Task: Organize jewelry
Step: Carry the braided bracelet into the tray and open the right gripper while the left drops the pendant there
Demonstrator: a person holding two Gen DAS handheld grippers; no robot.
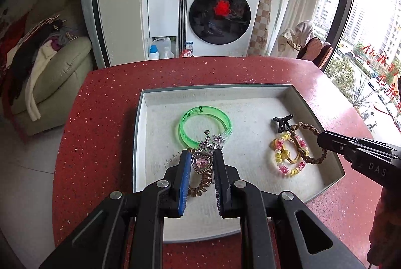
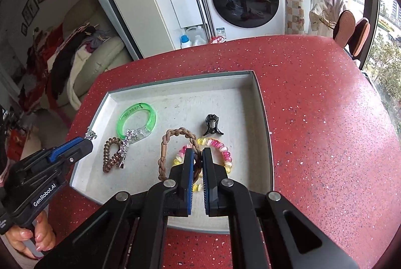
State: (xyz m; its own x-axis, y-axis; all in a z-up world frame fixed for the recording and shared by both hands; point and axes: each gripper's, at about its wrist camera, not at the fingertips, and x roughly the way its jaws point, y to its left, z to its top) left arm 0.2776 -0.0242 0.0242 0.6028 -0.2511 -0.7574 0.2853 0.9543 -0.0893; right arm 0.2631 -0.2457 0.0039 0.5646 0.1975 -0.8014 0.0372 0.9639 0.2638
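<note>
Left wrist view shows the left gripper (image 1: pixel 200 161) clamped on a heart pendant (image 1: pixel 201 162) with a pink stone, held above the near left part of the white tray (image 1: pixel 295 93); a silvery chain piece dangles past its tips. In the right wrist view the right gripper (image 2: pixel 198 156) has its fingers narrowed around a strand of the brown braided band (image 2: pixel 173 136) — it looks pinched, though contact is partly hidden by the pads.

Judging by how things lie, the sorting is well along: every piece visible sits inside the tray, none on the red counter (image 2: pixel 313 93). The green bangle (image 2: pixel 137 118) lies at the far left, a brown coil hair tie (image 2: pixel 111 155) and a silver star clip (image 2: pixel 124 146) near it, the pink-and-yellow coil bracelet (image 2: pixel 223 151) and a black claw clip (image 2: pixel 212 125) to the right. What seems left is setting down the two held items and perhaps separating them.

The snag — the braided band overlaps the coil bracelet, so lifting one may drag the other. The star clip touches the bangle and the hair tie
</note>
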